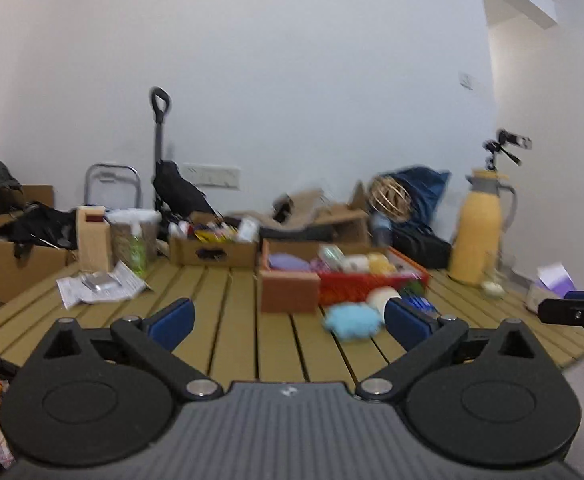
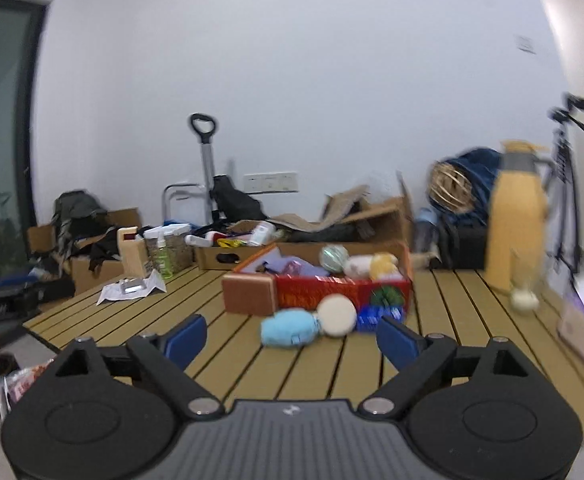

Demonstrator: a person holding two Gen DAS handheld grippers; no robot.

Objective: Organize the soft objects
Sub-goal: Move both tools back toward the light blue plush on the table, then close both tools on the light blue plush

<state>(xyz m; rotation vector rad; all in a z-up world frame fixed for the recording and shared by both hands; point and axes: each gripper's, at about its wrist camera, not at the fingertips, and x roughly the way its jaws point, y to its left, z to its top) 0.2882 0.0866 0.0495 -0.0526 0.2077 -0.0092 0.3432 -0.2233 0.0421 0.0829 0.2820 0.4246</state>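
A slatted wooden bench carries everything, with cardboard boxes and bags heaped along the wall behind it. At its far right corner stands a tall yellow jug with a grey top. Near the middle sits a red crate, filled with soft things: a purple cloth, a greenish ball, a white roll and a yellow plush. A brown block rests against the crate's left front corner. On the boards just in front of the crate lie a light blue plush and, touching its right side, a cream round pad; a green tuft and a small blue packet lie just beyond, against the crate. A crumpled paper sheet lies toward the left edge. The left claw is spread wide with nothing between its blue pads, held above the near boards. The right claw is likewise spread wide and holds nothing, facing the blue plush.
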